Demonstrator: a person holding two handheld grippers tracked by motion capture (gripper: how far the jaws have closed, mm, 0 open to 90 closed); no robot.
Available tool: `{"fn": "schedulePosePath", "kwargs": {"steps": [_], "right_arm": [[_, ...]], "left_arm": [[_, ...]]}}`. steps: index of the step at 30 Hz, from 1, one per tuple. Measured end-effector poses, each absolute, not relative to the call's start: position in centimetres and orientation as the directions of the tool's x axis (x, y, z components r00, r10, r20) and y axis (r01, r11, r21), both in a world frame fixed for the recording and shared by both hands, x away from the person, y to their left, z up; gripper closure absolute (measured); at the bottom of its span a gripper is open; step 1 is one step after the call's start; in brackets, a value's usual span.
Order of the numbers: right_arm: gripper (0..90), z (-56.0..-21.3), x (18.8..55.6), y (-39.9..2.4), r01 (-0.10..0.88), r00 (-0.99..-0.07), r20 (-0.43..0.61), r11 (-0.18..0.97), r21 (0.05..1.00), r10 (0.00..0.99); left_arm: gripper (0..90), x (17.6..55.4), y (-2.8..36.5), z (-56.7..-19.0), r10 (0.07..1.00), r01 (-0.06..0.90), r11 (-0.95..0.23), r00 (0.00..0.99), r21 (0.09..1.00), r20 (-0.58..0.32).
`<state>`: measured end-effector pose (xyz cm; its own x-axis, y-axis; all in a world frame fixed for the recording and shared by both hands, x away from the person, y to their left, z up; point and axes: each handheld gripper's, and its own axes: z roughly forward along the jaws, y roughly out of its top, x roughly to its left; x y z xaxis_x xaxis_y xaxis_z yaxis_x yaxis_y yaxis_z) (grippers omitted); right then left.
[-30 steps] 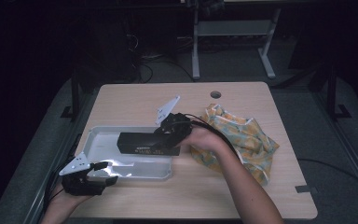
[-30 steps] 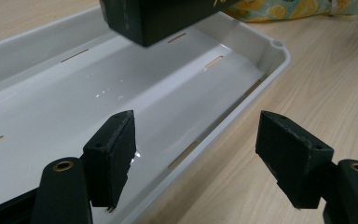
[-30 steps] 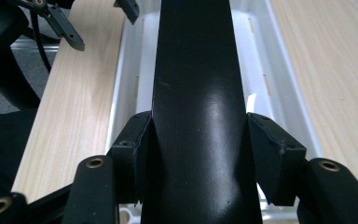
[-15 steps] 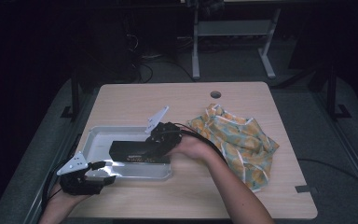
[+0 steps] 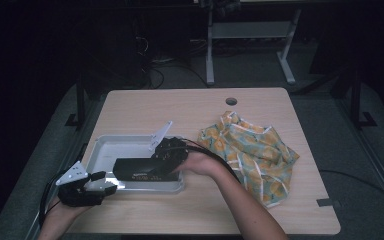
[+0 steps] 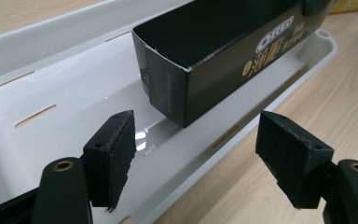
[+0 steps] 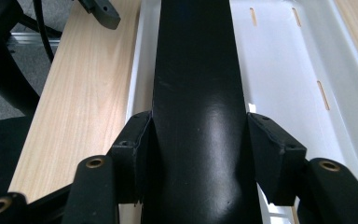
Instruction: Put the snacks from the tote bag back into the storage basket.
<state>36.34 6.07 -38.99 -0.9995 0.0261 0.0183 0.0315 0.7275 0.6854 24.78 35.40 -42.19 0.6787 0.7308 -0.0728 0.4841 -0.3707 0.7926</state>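
High view: white tray (image 5: 105, 150) sits at the near-left of the table (image 5: 190, 105), and everything else is placed off it. Long black box (image 5: 137, 169) hangs over the tray's near half, long axis running along the tray's length, parallel to the near rim; its free end points toward the tray's left end, its other end is in the right gripper (image 5: 167, 159) over the tray's right end. Right gripper view: both pads (image 7: 135, 151) press the box's two long side faces, so the right gripper is clamped on the box, box running straight away from the camera along the jaw line, tray floor visible to its right, tray rim and bare wood to its left. Left gripper view: box end face (image 6: 165, 93) points toward the left gripper, box tilted with the near corner low over the tray floor; cannot tell whether that corner touches. Gold print runs along the box's long side, same direction as the axis. Left gripper (image 6: 196, 154) has its jaws apart, straddling the tray's near rim, one pad over the floor and one over the table outside; whether a pad touches the rim is unclear. In the high view the left gripper (image 5: 102, 181) sits at the tray's near-left corner. Patterned cloth (image 5: 250, 150) lies crumpled right of the tray, well apart from the box.
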Motion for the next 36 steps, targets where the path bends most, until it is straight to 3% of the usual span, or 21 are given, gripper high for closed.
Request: {"fn": "schedulePosePath", "kwargs": {"steps": [29,36], "right_arm": [[41.3,-41.8,34.7,7.2,0.020,-0.999,0.040,0.794,0.608,-0.005],[35.4,-41.6,34.4,7.1,0.015,-0.999,0.033,0.798,0.603,-0.005]], "left_arm": [[28.6,24.9,35.4,-42.4,0.734,0.487,-0.376,0.675,0.788,-0.068],[28.6,24.8,35.3,-42.4,0.734,0.488,-0.376,0.675,0.788,-0.068]]}}
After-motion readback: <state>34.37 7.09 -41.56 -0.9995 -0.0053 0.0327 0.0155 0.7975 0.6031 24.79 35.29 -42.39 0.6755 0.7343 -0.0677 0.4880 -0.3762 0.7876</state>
